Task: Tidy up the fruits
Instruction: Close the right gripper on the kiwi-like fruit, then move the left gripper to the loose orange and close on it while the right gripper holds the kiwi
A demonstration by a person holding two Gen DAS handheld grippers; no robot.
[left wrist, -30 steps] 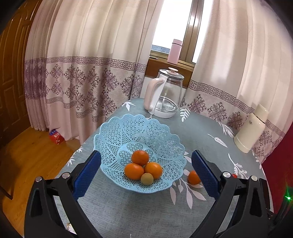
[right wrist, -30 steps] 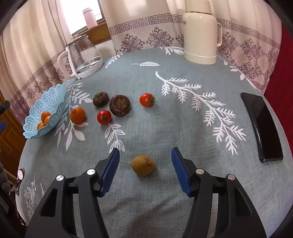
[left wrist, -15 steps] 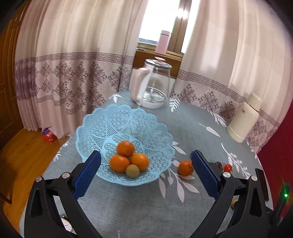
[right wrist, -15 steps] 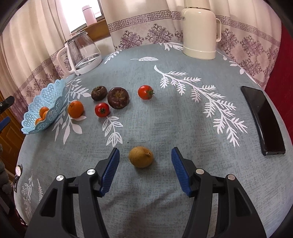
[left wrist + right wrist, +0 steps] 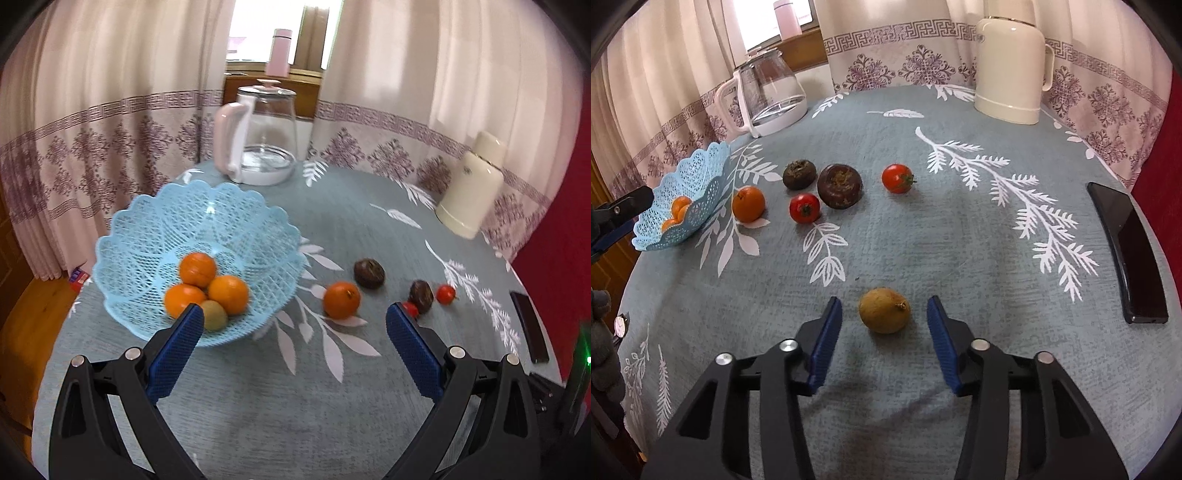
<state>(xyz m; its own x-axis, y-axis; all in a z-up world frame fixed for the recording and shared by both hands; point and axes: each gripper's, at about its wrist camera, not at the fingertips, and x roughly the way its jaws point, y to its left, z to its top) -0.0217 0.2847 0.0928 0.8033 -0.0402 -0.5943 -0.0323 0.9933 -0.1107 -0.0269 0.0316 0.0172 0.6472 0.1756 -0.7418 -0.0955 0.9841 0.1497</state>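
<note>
A light blue lattice basket point(image 5: 155, 236) point(image 5: 698, 173) stands at the table's left and holds three oranges point(image 5: 227, 293) and a kiwi point(image 5: 214, 314). Right of it on the cloth lie a loose orange point(image 5: 341, 300) point(image 5: 748, 204), two dark round fruits point(image 5: 840, 185) point(image 5: 799, 174) and two tomatoes point(image 5: 804, 208) point(image 5: 897, 178). My left gripper point(image 5: 294, 328) is open above the cloth between basket and loose orange, with nothing in it. My right gripper point(image 5: 884, 315) is open, its blue pads flanking a brown kiwi point(image 5: 884, 311) without touching it.
A glass kettle point(image 5: 262, 138) point(image 5: 766, 98) and a cream thermos point(image 5: 474, 184) point(image 5: 1012, 61) stand at the table's back. A black phone point(image 5: 1126, 251) lies at the right edge. A wristwatch point(image 5: 619, 325) lies at the left edge. Curtains hang behind.
The left gripper has swung right, so the basket has slid left in its view and the loose fruits have come in. The right gripper has moved closer to the brown kiwi.
</note>
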